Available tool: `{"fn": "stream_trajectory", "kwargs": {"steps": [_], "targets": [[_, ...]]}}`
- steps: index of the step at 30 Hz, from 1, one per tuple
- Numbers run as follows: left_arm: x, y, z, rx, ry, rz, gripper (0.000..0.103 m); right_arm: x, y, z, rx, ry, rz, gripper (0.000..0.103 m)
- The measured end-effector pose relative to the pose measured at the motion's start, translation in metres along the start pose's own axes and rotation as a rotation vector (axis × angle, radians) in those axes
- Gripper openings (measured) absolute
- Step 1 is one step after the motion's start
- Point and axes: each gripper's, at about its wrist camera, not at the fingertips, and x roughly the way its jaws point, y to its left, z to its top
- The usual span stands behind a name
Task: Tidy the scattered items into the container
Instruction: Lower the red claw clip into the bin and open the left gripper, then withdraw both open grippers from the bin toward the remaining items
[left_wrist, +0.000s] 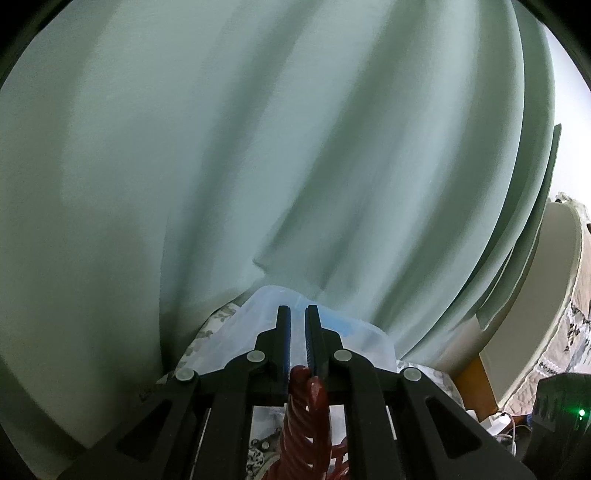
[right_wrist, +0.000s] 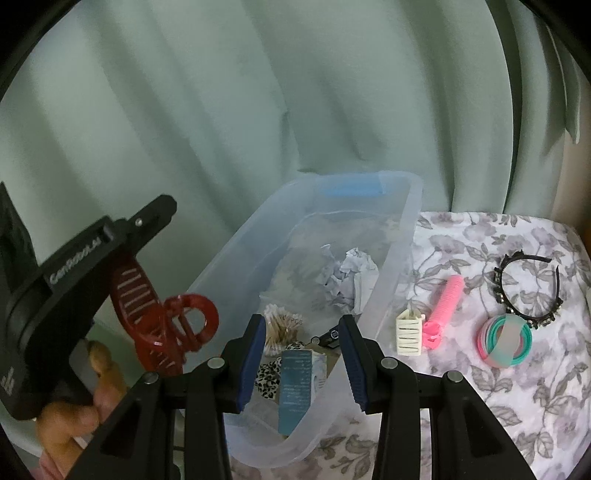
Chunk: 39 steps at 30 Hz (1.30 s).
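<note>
My left gripper (left_wrist: 297, 314) is shut on a dark red hair claw clip (left_wrist: 306, 410), held in the air left of the clear plastic container (left_wrist: 255, 332). The right wrist view shows that gripper (right_wrist: 122, 236) with the red clip (right_wrist: 162, 325) hanging under it, beside the container's left wall (right_wrist: 221, 266). My right gripper (right_wrist: 303, 350) is open and empty above the container's near end. Inside lie crumpled paper (right_wrist: 351, 277), cotton swabs (right_wrist: 282, 325), a leopard scrunchie (right_wrist: 267, 378) and a teal box (right_wrist: 295, 387). On the cloth lie a cream clip (right_wrist: 409, 332), a pink roller (right_wrist: 443, 310), coloured bands (right_wrist: 504, 339) and a black headband (right_wrist: 528, 291).
A pale green curtain (right_wrist: 258, 92) hangs right behind the container. The floral tablecloth (right_wrist: 517, 406) covers the table to the right. In the left wrist view a white round edge (left_wrist: 554, 277) and a black device with a green light (left_wrist: 565, 410) sit at the right.
</note>
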Motion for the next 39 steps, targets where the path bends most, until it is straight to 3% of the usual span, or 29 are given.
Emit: {"fn": "stream_trajectory", "kwargs": {"steps": [15,17,20,22,27,39], "targets": [[0.018,0.01,-0.006,0.019,0.083,0.004,0.009,-0.001,-0.014,0.002,0.02,-0.017,0.021,0.047],[0.016,0.015,-0.007,0.018,0.094,0.008,0.014,-0.001,-0.014,0.002,0.019,-0.019,0.022,0.048],[0.013,0.018,-0.006,0.011,0.108,0.01,0.034,-0.001,-0.013,0.002,0.02,-0.018,0.021,0.048],[0.012,0.013,-0.007,0.005,0.114,0.007,0.053,-0.001,-0.014,0.002,0.019,-0.018,0.021,0.049],[0.004,0.003,-0.011,0.003,0.132,0.009,0.078,-0.002,-0.01,0.002,0.03,-0.014,0.006,0.055],[-0.027,0.012,-0.027,-0.032,0.207,0.078,0.09,-0.022,-0.007,0.002,0.075,-0.029,-0.019,0.073]]}}
